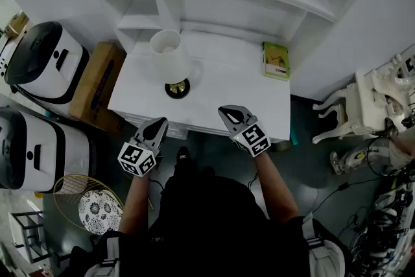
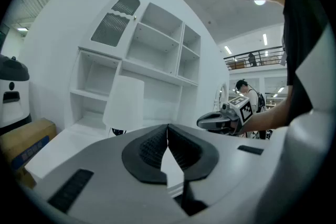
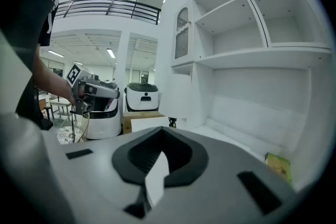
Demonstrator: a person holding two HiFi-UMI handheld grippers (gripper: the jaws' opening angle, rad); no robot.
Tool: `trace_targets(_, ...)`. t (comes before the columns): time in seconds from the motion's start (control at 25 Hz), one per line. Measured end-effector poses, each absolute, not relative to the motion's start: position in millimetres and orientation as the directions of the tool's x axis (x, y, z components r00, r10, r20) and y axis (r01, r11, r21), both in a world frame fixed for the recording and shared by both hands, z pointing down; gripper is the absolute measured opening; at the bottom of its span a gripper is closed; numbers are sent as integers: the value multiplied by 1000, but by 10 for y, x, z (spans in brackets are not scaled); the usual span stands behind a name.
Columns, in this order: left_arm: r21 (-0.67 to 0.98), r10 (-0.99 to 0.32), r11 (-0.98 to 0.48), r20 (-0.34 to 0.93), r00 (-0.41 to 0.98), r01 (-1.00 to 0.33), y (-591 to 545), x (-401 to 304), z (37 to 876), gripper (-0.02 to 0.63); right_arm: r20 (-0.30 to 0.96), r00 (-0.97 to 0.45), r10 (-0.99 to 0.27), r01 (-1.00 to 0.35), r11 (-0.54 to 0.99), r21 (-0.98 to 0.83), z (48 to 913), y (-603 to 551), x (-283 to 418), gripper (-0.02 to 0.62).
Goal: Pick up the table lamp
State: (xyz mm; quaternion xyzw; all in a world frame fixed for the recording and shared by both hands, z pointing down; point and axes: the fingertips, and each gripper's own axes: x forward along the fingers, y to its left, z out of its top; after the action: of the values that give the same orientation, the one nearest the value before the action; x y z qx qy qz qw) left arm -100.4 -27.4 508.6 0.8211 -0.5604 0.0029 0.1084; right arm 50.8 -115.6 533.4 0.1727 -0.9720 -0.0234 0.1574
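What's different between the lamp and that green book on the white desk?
The lamp stands upright, while the green book lies flat. The lamp has a white shade and a dark round base; the book is green all over. In the head view the lamp sits toward the left of the desk top, and the book lies near its right back corner. Both rest on the white desk.

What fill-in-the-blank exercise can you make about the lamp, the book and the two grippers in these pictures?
1. The shade of the table lamp on the white desk is ____ in colour.
2. In the head view, the green book lies to the ____ of the table lamp.
3. The left gripper and the right gripper, both shut, hold ____.
Missing words: white; right; nothing.
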Motion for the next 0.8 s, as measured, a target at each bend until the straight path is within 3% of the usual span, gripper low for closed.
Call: trace_targets(0.8,195,-916,-359,112,384,-913,-250,-1140,5163,15,331,-884,-330,-325,943,73,5472,-1057,464,6)
